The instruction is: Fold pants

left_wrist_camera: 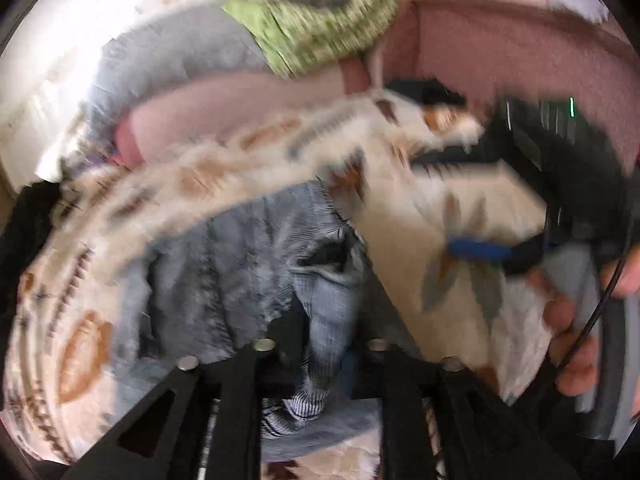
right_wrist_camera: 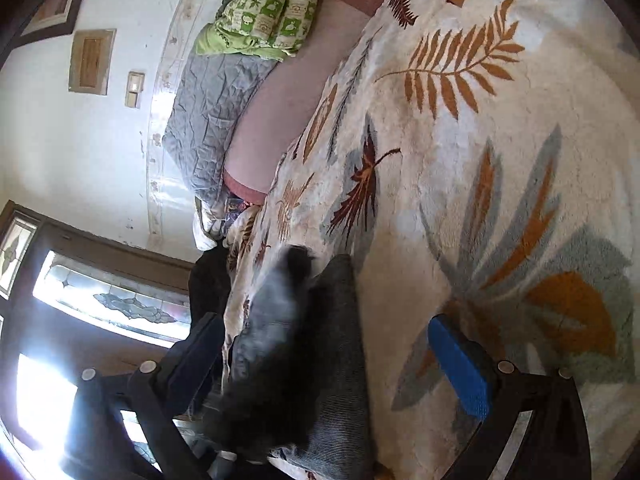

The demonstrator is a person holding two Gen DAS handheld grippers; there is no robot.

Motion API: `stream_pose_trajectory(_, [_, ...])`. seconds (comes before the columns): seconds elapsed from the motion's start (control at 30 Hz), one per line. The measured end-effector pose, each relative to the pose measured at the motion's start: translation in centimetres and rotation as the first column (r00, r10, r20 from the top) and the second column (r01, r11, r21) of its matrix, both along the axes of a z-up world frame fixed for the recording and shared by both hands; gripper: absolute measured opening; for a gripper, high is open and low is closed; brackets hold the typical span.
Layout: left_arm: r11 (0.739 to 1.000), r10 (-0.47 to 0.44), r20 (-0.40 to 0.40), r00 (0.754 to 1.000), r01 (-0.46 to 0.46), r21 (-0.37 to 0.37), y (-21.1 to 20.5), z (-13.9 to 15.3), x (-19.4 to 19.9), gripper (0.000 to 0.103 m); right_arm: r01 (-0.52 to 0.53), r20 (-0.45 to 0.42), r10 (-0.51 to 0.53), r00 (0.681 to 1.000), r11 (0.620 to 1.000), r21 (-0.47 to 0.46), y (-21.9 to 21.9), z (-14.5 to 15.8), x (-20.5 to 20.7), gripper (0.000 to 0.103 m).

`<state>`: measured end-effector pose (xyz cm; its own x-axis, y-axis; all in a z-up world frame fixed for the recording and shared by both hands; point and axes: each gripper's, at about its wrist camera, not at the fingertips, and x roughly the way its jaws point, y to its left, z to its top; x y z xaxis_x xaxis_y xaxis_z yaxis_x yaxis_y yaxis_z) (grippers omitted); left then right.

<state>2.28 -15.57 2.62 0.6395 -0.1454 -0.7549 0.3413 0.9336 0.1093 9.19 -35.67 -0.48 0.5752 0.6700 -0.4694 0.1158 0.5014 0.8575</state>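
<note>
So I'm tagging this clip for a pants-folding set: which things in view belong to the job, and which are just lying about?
Part of the job:
grey pants
left hand-held gripper, shut on them
right hand-held gripper, open around them
leaf-print blanket underneath

Lying about:
green patterned cloth
grey quilt
pink sheet

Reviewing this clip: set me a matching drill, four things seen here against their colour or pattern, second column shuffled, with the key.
Things:
1. pants
2. blanket
3. quilt
4. pad on the right gripper finger

Descriptions:
A. plain grey, crinkled
B. cream with orange and grey leaves
C. bright blue
D. grey-blue ribbed fabric

Pairs: 1-D, 2-B, 3-A, 4-C
</note>
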Motion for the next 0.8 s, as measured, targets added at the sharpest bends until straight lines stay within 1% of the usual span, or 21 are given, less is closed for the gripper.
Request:
stream_pose_trajectory(0.03, [0.998,-0.059,-0.098,0.993,0.060,0.001,-0.6,-1.9,0.4,0.046,-0.002,0.000,0.002,1.000,1.000,-0.008,0.1,0.0,0.1,0.103])
stream_pose_trajectory(0.07, [0.995,-0.094,-0.107,0.990,0.097,0.022,-0.9,-2.7,0.1,0.047,-0.005,0.001,0.005,1.000,1.000,-0.018,0.3,0.1,0.1,0.103])
stream_pose_trajectory(0.1, [0.993,-0.115,-0.039,0.993,0.116,0.038,-1.0,-2.2,-0.8,0.049,-0.005,0.003,0.006,1.000,1.000,-0.027,0.3,0.1,0.1,0.103])
stream_pose_trajectory(0.13, [0.991,-0.129,-0.033,0.991,0.129,0.022,-0.9,-1.6,-1.3,0.052,-0.005,0.006,0.006,1.000,0.999,-0.036,0.3,0.1,0.0,0.103])
stream_pose_trajectory(0.2, [0.983,-0.161,-0.053,0.986,0.155,-0.101,0.4,0.5,-2.0,0.052,-0.005,0.013,0.006,1.000,0.998,-0.060,0.4,0.2,0.0,0.103])
stream_pose_trajectory(0.23, [0.975,-0.161,-0.029,0.987,0.154,-0.159,1.6,2.0,-2.4,0.054,-0.005,0.017,0.006,1.000,0.998,-0.069,0.4,0.3,0.0,0.103])
stream_pose_trajectory(0.27, [0.971,-0.140,0.012,0.990,0.140,-0.194,3.1,3.4,-2.8,0.056,-0.004,0.021,0.006,1.000,0.997,-0.077,0.4,0.5,-0.1,0.103])
stream_pose_trajectory(0.33, [0.970,-0.070,0.085,0.994,0.087,-0.229,6.1,5.7,-3.5,0.069,-0.011,0.039,0.014,0.999,0.996,-0.087,0.7,1.1,-0.4,0.103])
stream_pose_trajectory(0.37, [0.966,-0.019,0.128,0.992,0.051,-0.252,8.1,6.6,-3.7,0.071,-0.019,0.048,0.023,0.999,0.997,-0.078,0.9,1.7,-0.6,0.103])
stream_pose_trajectory(0.43, [0.963,0.103,0.175,0.979,-0.055,-0.262,11.8,7.4,-3.7,0.075,-0.043,0.069,0.044,0.997,0.999,-0.019,1.4,2.9,-1.3,0.103])
stream_pose_trajectory(0.47, [0.958,0.166,0.169,0.972,-0.118,-0.263,13.7,7.2,-3.2,0.076,-0.060,0.087,0.058,0.994,0.998,0.019,1.8,3.5,-1.7,0.103])
stream_pose_trajectory(0.5, [0.948,0.211,0.143,0.967,-0.167,-0.269,15.1,6.8,-2.4,0.076,-0.104,0.116,0.095,0.989,0.992,0.075,2.7,4.4,-2.6,0.103])
stream_pose_trajectory(0.53, [0.935,0.258,0.104,0.960,-0.222,-0.275,16.6,6.0,-1.6,0.076,-0.140,0.130,0.125,0.984,0.984,0.111,3.6,4.8,-3.1,0.103])
stream_pose_trajectory(0.57, [0.921,0.294,0.067,0.953,-0.264,-0.287,17.7,5.1,-0.8,0.076,-0.180,0.141,0.160,0.977,0.972,0.149,4.6,4.9,-3.6,0.103])
stream_pose_trajectory(0.6, [0.911,0.311,0.041,0.950,-0.285,-0.297,18.3,4.2,-0.5,0.076,-0.214,0.141,0.190,0.972,0.960,0.182,5.6,4.8,-4.1,0.103])
stream_pose_trajectory(0.63, [0.907,0.316,0.018,0.949,-0.296,-0.301,18.4,3.2,0.0,0.076,-0.227,0.118,0.205,0.972,0.951,0.210,6.5,4.0,-4.6,0.103])
stream_pose_trajectory(0.67, [0.910,0.305,-0.007,0.952,-0.293,-0.294,18.3,2.1,0.4,0.076,-0.227,0.086,0.213,0.973,0.946,0.230,7.1,2.8,-4.8,0.103])
stream_pose_trajectory(0.7, [0.917,0.289,-0.033,0.957,-0.287,-0.278,17.6,1.2,0.4,0.076,-0.218,0.044,0.214,0.976,0.948,0.231,7.4,1.3,-4.9,0.103])
stream_pose_trajectory(0.73, [0.925,0.270,-0.070,0.960,-0.279,-0.256,17.2,0.0,0.9,0.076,-0.189,-0.043,0.200,0.979,0.964,0.186,7.6,-1.0,-4.9,0.102])
stream_pose_trajectory(0.77, [0.930,0.258,-0.097,0.961,-0.275,-0.245,16.8,-1.0,1.0,0.076,-0.162,-0.093,0.184,0.979,0.965,0.206,7.4,-3.2,-5.0,0.092])
stream_pose_trajectory(0.8, [0.929,0.257,-0.100,0.961,-0.274,-0.248,16.7,-1.4,0.9,0.076,-0.119,-0.084,0.143,0.986,0.961,0.248,6.6,-3.4,-5.4,0.091])
